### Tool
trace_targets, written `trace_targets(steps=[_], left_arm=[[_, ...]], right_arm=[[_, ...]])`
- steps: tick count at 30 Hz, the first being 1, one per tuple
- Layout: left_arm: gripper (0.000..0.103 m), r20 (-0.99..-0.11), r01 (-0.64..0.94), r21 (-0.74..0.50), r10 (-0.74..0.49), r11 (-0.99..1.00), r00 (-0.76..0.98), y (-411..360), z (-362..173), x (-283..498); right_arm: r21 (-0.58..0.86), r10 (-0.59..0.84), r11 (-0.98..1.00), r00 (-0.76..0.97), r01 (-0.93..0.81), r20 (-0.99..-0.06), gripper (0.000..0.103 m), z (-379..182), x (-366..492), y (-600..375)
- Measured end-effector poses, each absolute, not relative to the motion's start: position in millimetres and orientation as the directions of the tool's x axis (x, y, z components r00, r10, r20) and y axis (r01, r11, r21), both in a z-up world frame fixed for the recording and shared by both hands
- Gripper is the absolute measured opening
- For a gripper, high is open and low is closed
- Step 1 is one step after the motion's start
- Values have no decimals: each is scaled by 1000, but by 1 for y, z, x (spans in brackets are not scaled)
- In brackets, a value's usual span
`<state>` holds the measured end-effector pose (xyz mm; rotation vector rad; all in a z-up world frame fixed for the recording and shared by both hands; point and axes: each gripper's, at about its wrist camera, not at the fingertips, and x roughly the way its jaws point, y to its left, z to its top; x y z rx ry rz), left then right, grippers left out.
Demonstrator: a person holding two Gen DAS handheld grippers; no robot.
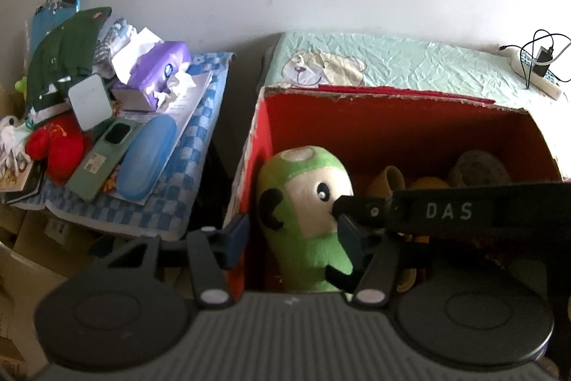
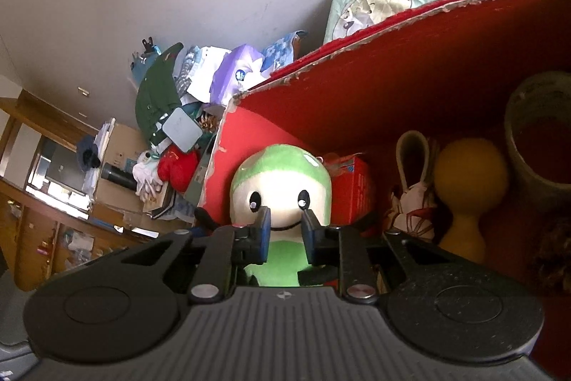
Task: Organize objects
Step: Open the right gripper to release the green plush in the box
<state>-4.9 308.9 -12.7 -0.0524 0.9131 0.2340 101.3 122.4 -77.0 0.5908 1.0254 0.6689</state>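
Observation:
A green and cream plush toy stands upright in the left corner of an open red cardboard box. My left gripper straddles the box's left wall: one pad lies against the outside of the wall and the other presses the toy's side, so wall and toy are clamped together. In the right wrist view my right gripper is shut on the plush toy, its blue pads pinching the face at mouth height. A black finger of that gripper reaches in from the right.
Also in the box: a yellow bulb-shaped piece, a rabbit-eared item, a small red carton and a round container. Left of it, a pile holds a purple tissue pack, phone and blue case. A power strip lies behind.

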Motion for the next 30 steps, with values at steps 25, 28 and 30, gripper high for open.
trace_targets(steps=[25, 28, 30], left_arm=[[64, -789, -188, 122, 210, 975, 577, 232, 5, -20], [64, -786, -176, 127, 208, 976, 583, 213, 9, -23], [64, -781, -168, 129, 204, 977, 590, 199, 12, -24]], right_arm=[[516, 564, 808, 629, -285, -535, 29, -27, 36, 35], [509, 560, 810, 639, -290, -527, 29, -23, 27, 19], [504, 557, 812, 646, -294, -521, 29, -20, 23, 7]])
